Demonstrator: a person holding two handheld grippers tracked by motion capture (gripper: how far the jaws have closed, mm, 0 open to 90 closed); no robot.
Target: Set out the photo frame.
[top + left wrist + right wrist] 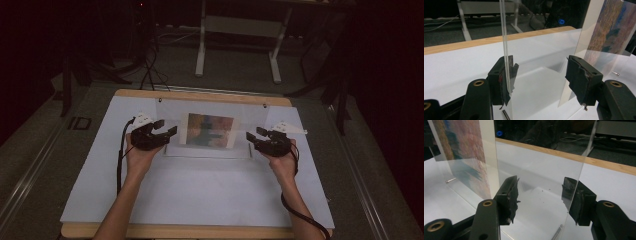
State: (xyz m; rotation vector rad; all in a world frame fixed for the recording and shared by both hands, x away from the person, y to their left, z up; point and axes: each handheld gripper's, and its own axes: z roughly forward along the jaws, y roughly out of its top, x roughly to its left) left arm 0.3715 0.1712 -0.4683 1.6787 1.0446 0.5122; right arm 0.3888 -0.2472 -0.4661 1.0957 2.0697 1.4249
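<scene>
Clear acrylic photo frame (212,131) stands upright mid-table, long axis left-right. Left gripper (161,131) at left end, right gripper (256,136) at right end; both jaws apart, straddling panel edges, equally near.

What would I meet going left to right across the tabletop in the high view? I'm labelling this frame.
Left gripper → printed picture inside the upright clear acrylic frame → right gripper, all above the white table mat.
</scene>
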